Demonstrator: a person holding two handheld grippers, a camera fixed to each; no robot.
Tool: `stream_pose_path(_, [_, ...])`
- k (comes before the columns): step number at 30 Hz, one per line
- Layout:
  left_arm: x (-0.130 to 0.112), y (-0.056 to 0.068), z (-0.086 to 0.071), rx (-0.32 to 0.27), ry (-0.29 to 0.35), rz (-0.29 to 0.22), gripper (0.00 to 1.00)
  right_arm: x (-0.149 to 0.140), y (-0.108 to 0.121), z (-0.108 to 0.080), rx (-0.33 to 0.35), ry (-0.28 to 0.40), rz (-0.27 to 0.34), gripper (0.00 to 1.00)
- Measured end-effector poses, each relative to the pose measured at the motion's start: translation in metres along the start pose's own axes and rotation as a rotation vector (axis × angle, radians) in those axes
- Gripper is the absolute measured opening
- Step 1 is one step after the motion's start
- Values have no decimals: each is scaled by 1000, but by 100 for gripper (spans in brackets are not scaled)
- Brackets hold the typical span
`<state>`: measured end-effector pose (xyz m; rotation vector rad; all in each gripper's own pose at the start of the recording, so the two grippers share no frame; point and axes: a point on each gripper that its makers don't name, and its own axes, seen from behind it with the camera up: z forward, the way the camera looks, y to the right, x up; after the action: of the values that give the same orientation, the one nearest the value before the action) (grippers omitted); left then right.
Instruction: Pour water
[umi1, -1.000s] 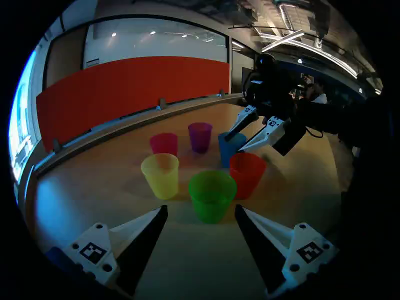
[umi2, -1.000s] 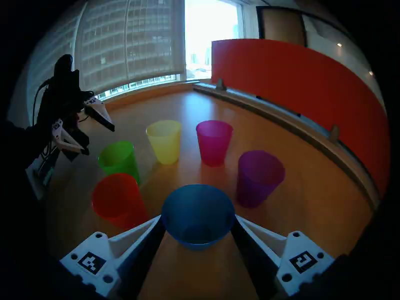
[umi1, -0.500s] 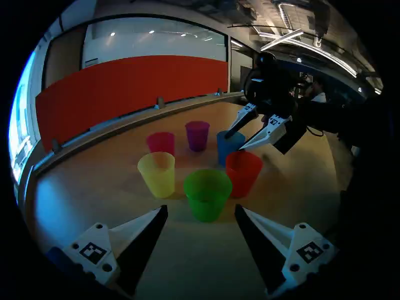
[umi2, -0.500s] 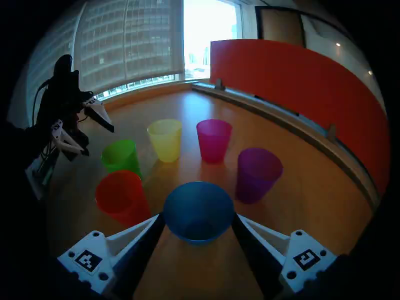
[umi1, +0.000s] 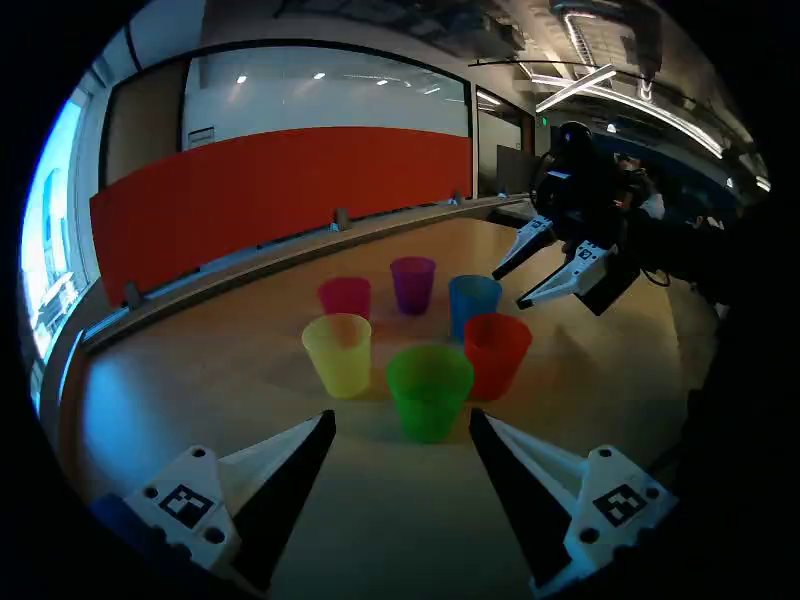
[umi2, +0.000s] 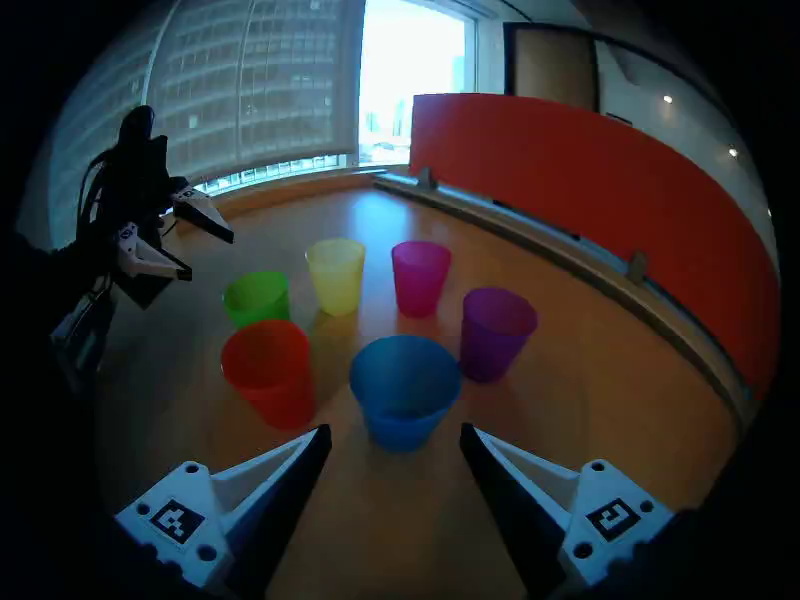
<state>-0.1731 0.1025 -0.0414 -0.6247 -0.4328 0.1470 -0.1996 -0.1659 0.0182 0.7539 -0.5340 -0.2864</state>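
Glare from the window (umi2: 410, 80) backlights the dim room, the blue cup (umi2: 405, 392) casts a soft shadow, edges warp.

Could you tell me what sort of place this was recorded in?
Probably an office or meeting room: a long wooden table edged by a red divider panel, tall windows with blinds facing city buildings, and strip ceiling lights.

The left gripper view looks low across the orange-brown wooden tabletop (umi1: 200, 370), close behind the translucent green plastic cup (umi1: 430, 392), toward a long red wall panel (umi1: 280, 200). The right gripper view faces roughly the opposite way, close behind the translucent blue plastic cup (umi2: 405, 392), toward bright windows (umi2: 260, 90). Both share the ring of cups (umi1: 470, 300); the right gripper (umi1: 508, 291) and left gripper (umi2: 211, 257) each appear beyond it.
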Motion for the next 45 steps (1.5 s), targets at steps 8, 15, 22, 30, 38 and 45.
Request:
stream_pose_path(8, [9,-10,-16,88,50,-8,100,-13,0,-38,-91,36,25,100])
stream_pose_path(15, [28,-16,-34,174,136,-19,100,-19,-2,-71,-189,105,62,100])
stream_pose_path(22, [41,-20,-47,241,208,-54,100,-11,3,-97,-294,189,117,100])
stream_pose_path(30, [54,-29,-59,343,284,-78,100,-3,14,-120,-437,277,159,100])
stream_pose_path(38, [66,-31,-63,421,343,-81,100,6,29,-138,-586,349,175,100])
stream_pose_path(45, [72,-36,-65,503,399,-95,100,11,44,-151,-715,399,192,100])
